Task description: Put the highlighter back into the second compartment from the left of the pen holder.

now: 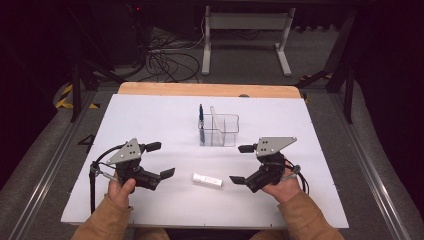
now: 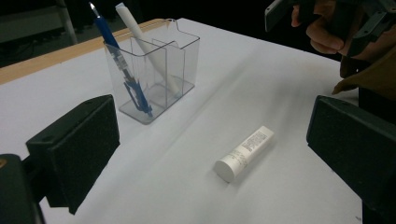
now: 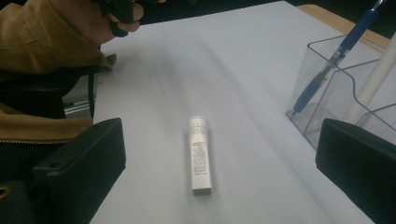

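- Sleeves and hands are seen at the near table edge; left gripper point(image 1: 159, 160) and right gripper point(image 1: 242, 164) are held with jaws apart, empty.
- White tube point(image 1: 207, 180) lies flat between them, near the clear organiser point(image 1: 219, 131), which holds a blue pen point(image 2: 122, 63).
- No grasp has begun; presumably the tube is to be approached and clamped next.

dim room, evenly lit white table point(image 1: 150, 115), soft shadows, slight blur

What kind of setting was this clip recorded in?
Probably a lab or workshop data-collection station. A white-covered table holds only a clear organizer and a small white tube; loose cables trail across the floor beside a desk frame.
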`<state>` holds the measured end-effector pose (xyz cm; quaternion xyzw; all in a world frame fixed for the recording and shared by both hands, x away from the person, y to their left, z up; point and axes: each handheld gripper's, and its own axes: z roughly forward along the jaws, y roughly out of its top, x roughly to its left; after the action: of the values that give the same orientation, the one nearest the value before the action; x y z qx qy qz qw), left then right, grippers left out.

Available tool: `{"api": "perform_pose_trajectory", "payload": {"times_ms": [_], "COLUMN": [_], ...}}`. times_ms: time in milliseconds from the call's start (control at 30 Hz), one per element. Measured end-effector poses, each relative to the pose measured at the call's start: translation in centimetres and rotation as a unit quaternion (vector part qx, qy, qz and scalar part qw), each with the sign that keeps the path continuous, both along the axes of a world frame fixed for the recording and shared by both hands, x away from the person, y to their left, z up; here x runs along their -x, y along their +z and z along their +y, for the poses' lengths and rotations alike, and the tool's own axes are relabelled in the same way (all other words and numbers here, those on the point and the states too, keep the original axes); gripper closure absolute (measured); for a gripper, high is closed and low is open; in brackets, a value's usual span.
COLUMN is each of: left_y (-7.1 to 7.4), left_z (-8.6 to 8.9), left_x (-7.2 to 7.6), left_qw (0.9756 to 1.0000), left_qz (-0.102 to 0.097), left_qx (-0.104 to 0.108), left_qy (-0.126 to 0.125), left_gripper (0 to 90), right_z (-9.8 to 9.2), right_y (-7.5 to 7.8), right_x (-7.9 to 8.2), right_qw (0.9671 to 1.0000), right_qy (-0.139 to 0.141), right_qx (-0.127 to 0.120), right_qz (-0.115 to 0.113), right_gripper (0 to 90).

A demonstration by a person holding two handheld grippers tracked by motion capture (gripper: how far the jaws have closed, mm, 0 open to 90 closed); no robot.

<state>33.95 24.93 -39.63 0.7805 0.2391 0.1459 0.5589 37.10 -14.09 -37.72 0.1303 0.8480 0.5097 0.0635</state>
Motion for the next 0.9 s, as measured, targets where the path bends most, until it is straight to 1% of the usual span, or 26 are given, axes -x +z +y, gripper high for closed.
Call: {"api": "perform_pose_trajectory", "payload": {"times_ms": [33,133,200,233,267,300,400,567,733,833,900], "left_y": [-0.1,-0.5,-0.6,-0.7,-0.8,-0.8,-0.9,-1.1,-1.3,-1.3,-1.3], "left_z": [0.1,0.6,0.8,0.9,1.0,1.0,1.2,1.5,1.8,2.1,2.2], "left_x": [0.1,0.4,0.5,0.6,0.6,0.7,0.9,1.3,1.5,1.6,1.6], "left_qw": [1.0000,0.9998,0.9996,0.9996,0.9996,0.9996,0.9993,0.9986,0.9981,0.9979,0.9977], "left_qz": [0.000,-0.010,-0.005,-0.002,-0.003,0.003,-0.006,-0.011,-0.013,-0.016,-0.018], "left_qx": [0.002,-0.003,0.000,0.002,0.002,0.005,-0.002,-0.011,-0.010,-0.011,-0.013], "left_qy": [0.002,0.019,0.026,0.028,0.028,0.026,0.037,0.050,0.059,0.062,0.064], "left_gripper": [2.9,3.1,2.9,3.0,3.1,3.1,3.1,3.2,3.4,3.5,3.5], "right_z": [0.1,0.2,0.2,0.3,0.4,0.5,0.9,1.3,2.2,2.8,3.4], "right_y": [0.0,0.0,0.1,0.1,0.1,0.1,0.1,0.2,0.0,-0.1,-0.2], "right_x": [0.0,0.0,-0.1,-0.1,-0.1,-0.1,-0.2,-0.3,-0.6,-0.8,-1.0], "right_qw": [1.0000,1.0000,1.0000,1.0000,1.0000,1.0000,1.0000,0.9999,0.9996,0.9995,0.9992], "right_qy": [-0.001,-0.002,-0.003,-0.003,-0.004,-0.003,-0.002,-0.004,-0.009,-0.010,-0.010], "right_qx": [0.000,-0.002,-0.003,-0.003,-0.002,0.000,0.004,0.011,0.027,0.029,0.037], "right_qz": [0.001,0.002,0.001,0.001,0.000,0.000,-0.003,-0.006,0.002,0.008,0.012], "right_gripper": [2.0,2.1,2.4,2.4,2.4,2.4,2.8,5.4,8.0,9.1,9.6]}}
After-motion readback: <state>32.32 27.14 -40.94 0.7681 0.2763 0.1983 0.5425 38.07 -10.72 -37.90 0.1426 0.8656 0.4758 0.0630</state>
